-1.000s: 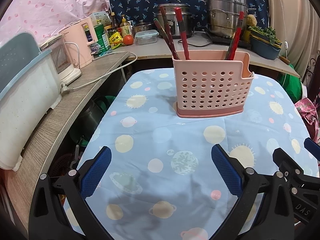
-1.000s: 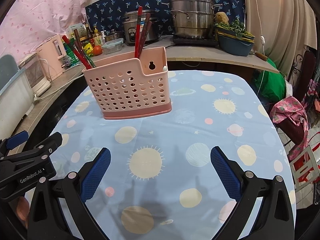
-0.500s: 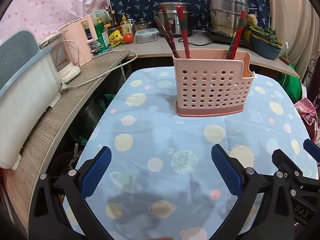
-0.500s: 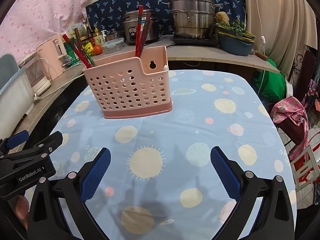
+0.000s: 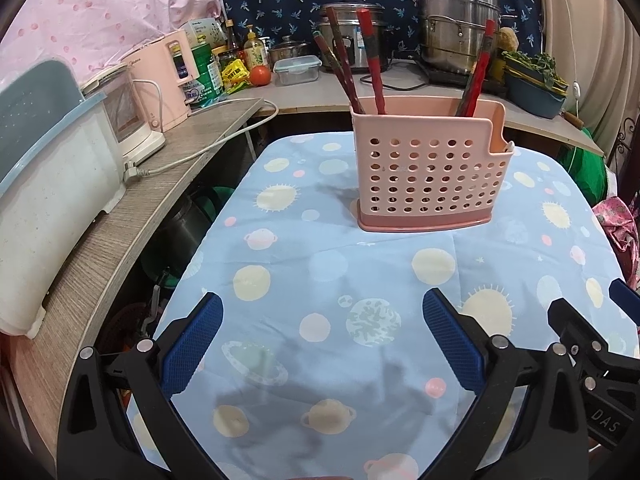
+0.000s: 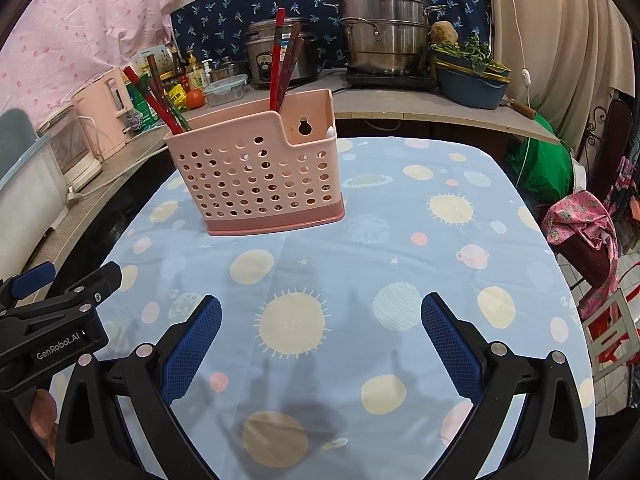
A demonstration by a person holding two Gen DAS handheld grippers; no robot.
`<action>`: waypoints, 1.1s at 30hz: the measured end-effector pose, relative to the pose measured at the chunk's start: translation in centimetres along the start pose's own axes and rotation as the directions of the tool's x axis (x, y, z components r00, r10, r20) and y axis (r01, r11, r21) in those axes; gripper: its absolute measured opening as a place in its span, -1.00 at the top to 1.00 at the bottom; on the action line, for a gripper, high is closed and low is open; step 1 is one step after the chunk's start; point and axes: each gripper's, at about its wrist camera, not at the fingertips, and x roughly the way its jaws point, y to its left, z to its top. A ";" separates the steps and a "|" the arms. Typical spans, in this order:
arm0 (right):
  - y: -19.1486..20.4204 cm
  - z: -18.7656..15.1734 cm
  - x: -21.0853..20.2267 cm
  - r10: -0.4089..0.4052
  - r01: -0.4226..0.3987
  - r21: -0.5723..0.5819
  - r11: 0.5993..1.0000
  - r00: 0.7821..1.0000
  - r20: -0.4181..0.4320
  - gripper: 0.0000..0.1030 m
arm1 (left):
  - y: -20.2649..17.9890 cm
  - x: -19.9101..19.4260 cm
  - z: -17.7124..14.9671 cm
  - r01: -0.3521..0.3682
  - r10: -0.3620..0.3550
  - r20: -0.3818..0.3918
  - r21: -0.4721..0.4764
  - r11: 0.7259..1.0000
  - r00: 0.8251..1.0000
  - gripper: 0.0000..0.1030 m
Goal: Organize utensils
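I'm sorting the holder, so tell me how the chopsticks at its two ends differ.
The red and brown chopsticks at the left end of the pink perforated plastic utensil holder splay apart and lean left; the red and brown chopsticks at the right end stay bunched and lean right. The left group spreads wider; the right group looks tighter. Both groups stand tips-down inside the holder, well above its rim.

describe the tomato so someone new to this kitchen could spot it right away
Look past the blue planet-print table to the back counter, left of the rice cooker. The tomato sits beside a clear lidded container, the only round red thing there.
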 end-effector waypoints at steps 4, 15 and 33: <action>0.0 0.0 0.0 0.000 0.000 0.000 1.000 1.000 0.001 -0.88 | 0.1 0.1 0.1 0.000 0.000 -0.003 -0.010 1.000 1.000 -0.86; -0.1 0.1 -0.1 0.001 -0.001 0.005 1.000 1.000 0.003 -0.88 | 0.0 0.0 0.1 0.000 0.000 -0.002 -0.004 1.000 1.000 -0.86; 0.0 0.2 -0.1 0.001 -0.001 0.001 1.000 1.000 0.004 -0.88 | 0.0 0.0 0.3 -0.001 0.001 -0.001 -0.007 1.000 1.000 -0.86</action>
